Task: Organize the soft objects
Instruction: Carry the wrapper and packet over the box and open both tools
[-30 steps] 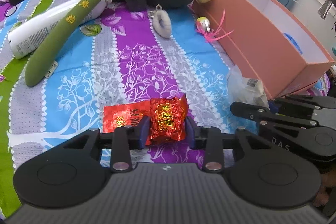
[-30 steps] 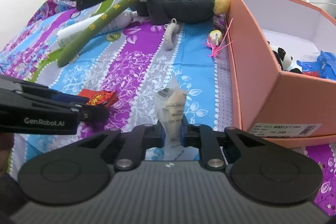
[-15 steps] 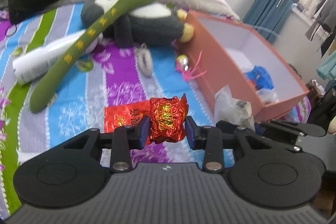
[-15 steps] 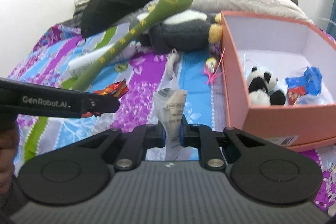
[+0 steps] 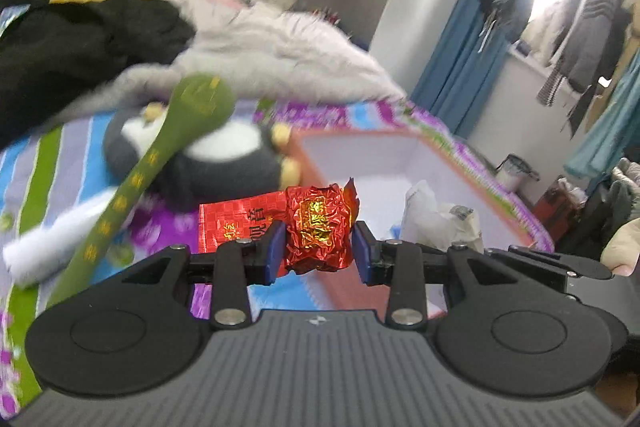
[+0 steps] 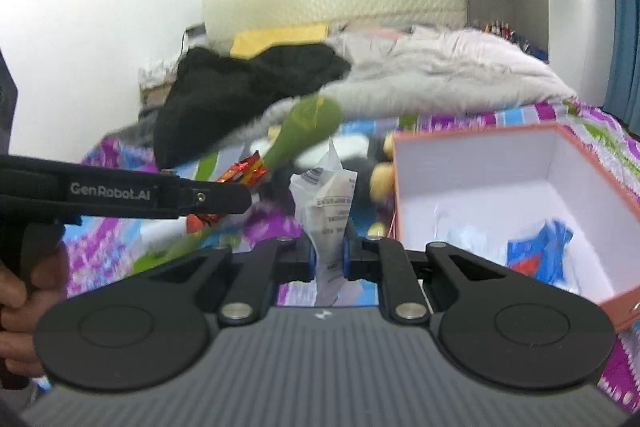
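Note:
My left gripper (image 5: 319, 247) is shut on a crumpled red foil packet (image 5: 318, 227) and holds it in the air before the open pink box (image 5: 360, 155). My right gripper (image 6: 328, 253) is shut on a clear plastic bag with printed text (image 6: 326, 203), also lifted, just left of the pink box (image 6: 480, 187). The bag also shows in the left wrist view (image 5: 436, 219). The left gripper with the red packet (image 6: 244, 169) shows at the left of the right wrist view.
A long green plush (image 5: 160, 155) lies over a grey and white plush toy (image 5: 208, 155) on the striped bedspread. A white tube (image 5: 60, 239) lies at the left. Black clothing (image 5: 80, 43) and a grey blanket (image 5: 280, 55) are piled behind. Blue items (image 6: 540, 247) lie in the box.
Both grippers have risen higher off the bed with their loads and tilted up, so the box interior and the room beyond now show.

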`<state>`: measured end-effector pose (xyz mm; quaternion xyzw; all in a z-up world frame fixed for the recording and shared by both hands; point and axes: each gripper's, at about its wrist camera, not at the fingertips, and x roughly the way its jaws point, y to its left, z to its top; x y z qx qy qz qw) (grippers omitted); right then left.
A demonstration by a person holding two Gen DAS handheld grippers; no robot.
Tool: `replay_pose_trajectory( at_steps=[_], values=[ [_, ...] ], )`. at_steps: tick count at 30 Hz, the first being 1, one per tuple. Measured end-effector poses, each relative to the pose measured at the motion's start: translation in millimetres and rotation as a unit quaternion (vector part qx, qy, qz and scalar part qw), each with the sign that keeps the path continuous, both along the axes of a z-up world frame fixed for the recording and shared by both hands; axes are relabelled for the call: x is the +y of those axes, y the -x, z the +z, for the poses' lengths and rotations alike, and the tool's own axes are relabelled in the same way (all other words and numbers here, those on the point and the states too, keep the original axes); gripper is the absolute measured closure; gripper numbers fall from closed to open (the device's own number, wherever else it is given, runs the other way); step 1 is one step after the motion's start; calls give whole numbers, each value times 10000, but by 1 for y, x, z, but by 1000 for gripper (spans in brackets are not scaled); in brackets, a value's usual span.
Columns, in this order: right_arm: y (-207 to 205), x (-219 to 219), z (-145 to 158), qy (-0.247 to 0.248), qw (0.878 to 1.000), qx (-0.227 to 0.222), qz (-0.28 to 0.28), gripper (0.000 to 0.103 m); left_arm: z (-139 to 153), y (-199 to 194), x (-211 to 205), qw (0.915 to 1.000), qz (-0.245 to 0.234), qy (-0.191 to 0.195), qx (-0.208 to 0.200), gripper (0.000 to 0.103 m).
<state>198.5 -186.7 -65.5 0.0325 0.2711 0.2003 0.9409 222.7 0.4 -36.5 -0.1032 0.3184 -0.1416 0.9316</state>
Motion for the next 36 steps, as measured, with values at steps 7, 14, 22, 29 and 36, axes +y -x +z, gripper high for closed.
replay_pose_trajectory(
  at_steps=[7,14,22,29,36],
  values=[
    [-10,-24,44,-112,9982,-508,-298,87,57,-15,-29,9985,-232,-51,-502,61],
    [-32,-55,79,-79,9949,-743,-679,87,81,-48,-63,9975,-549,240,-387,61],
    [-82,-97,71,147,9934,-36,-1139,87,66,-121,-101,9945,-984,291,209,61],
    [-126,-134,34,262,9845,892,-1486,87,31,-171,-145,9906,-1171,-26,704,61],
    [-156,-160,-5,431,9710,1693,-1631,87,-14,-209,-181,9826,-1267,-88,1354,61]
  ],
)
